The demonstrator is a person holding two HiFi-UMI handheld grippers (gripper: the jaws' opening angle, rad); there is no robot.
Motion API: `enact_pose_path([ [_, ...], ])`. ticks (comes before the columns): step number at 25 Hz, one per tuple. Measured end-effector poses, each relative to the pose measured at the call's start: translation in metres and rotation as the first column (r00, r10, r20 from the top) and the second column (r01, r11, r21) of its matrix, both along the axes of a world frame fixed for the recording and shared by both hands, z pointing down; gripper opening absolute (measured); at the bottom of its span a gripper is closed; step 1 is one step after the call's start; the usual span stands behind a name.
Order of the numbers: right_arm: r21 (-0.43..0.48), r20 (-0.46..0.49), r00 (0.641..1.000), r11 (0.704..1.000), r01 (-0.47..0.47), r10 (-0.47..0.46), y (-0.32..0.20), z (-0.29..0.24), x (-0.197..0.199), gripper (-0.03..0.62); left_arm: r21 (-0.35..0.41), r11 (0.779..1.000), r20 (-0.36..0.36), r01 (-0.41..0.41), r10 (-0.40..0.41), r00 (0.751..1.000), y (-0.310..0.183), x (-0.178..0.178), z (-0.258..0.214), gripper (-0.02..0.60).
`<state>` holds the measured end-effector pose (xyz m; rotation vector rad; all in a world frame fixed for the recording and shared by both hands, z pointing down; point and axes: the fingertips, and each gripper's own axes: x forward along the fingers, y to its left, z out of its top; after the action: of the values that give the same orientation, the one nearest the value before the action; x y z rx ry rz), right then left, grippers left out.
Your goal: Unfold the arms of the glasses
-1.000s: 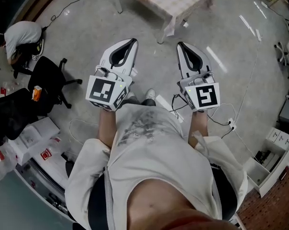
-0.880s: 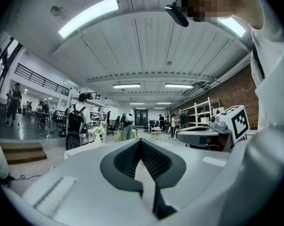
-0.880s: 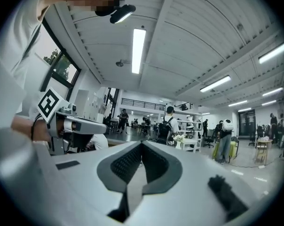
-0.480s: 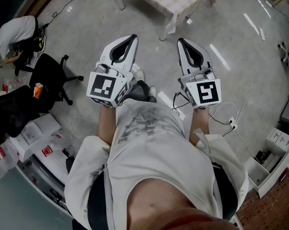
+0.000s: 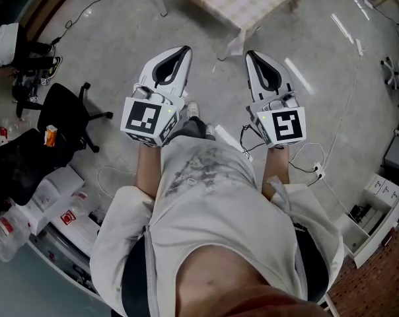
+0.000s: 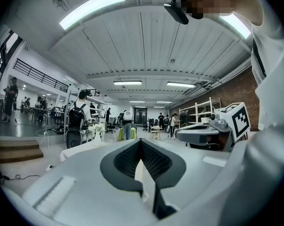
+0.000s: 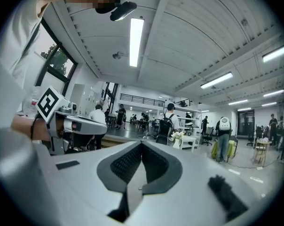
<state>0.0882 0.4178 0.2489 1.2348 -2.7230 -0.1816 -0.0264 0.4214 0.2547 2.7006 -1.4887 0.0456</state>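
Now, both grippers closed and empty.
I hold left gripper (image 5: 183, 51) and right gripper (image 5: 250, 56) side by side, jaws together, table (image 5: 252, 8) at twelve o'clock.

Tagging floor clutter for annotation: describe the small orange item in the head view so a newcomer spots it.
Left of the left gripper, a black office chair stands on the grey floor. At its lower-left edge, atop a bulky black shape, sits the orange item. It alone is bright orange; its neighbours are mostly black or white.
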Motion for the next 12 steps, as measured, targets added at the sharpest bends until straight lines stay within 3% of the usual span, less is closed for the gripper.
enact_pose_path([
  [12, -0.025, -0.022, 0.998, 0.998, -0.063, 0.063, -0.066, 0.004, -0.03, 0.017, -0.015, 0.998, -0.018, -0.055, 0.055, 0.998, -0.077, -0.032, 0.005, 0.009],
])
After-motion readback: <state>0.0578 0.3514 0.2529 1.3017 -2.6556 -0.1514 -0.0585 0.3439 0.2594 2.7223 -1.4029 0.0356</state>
